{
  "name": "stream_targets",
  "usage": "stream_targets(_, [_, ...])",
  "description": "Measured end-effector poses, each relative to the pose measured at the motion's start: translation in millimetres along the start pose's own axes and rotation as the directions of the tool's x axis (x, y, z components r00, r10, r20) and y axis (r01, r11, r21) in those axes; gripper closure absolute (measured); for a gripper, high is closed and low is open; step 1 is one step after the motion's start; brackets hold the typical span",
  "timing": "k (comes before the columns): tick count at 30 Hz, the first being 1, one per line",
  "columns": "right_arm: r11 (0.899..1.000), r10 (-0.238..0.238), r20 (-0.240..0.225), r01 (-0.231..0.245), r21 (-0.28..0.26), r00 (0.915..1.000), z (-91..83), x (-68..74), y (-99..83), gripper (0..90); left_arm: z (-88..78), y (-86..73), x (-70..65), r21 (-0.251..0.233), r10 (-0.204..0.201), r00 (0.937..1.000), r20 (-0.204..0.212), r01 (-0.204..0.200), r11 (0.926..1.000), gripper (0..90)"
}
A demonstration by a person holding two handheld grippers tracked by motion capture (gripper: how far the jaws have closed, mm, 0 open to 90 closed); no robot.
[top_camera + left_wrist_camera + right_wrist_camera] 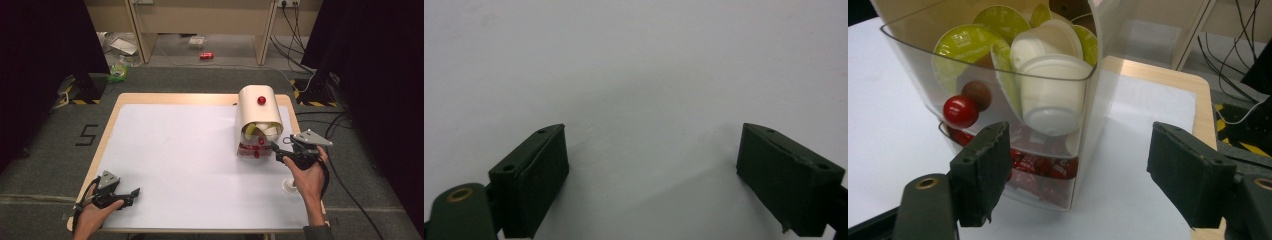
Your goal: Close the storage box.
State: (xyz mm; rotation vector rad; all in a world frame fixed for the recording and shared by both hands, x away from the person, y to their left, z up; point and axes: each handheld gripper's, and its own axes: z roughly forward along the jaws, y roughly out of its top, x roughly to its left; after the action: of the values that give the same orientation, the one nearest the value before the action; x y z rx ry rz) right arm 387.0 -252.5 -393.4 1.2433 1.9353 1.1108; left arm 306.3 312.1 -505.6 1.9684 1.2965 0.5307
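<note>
At the near left corner of the tabletop (165,165), the person's left hand (92,217) lies low, its left gripper (131,194) pointing right with jaws wide apart over bare white surface. Near the right edge, the right hand (309,177) holds the right gripper (276,151) level, jaws apart, nothing between them, just before the capsule dispenser (257,122). Its clear drawer (998,95) holds green and white capsules (1053,90).

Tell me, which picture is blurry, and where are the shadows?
The left gripper view looks soft, with faint grey shadows on the white table between the left claw. The right gripper view is sharper on the capsule holder, though its near right claw blurs. The high view has dark sides.
</note>
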Motion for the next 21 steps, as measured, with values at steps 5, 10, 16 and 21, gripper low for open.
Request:
stream_targets(5, [1.0,0.003,0.007,-0.003,0.01,1.0,-6.8,-1.0,-6.3,23.6,0.0,0.0,0.0,0.0,0.0,1.0,0.0,0.0,1.0,12.3])
stream_targets(10, [1.0,0.01,0.003,-0.01,0.018,0.9999,-9.6,-0.7,-12.1,22.0,-0.1,0.0,0.1,0.0,0.0,1.0,0.001,0.0,1.0,12.3])
stream_targets(16, [1.0,0.01,-0.001,-0.01,0.025,1.0,-13.8,1.4,-17.0,21.3,-0.1,0.0,0.1,0.0,0.0,1.0,0.001,0.0,1.0,12.3])
stream_targets(21, [1.0,0.011,-0.001,-0.011,0.02,0.9999,-18.6,2.3,-19.4,21.0,-0.1,0.0,0.1,-0.001,-0.001,1.0,0.001,0.001,1.0,12.3])
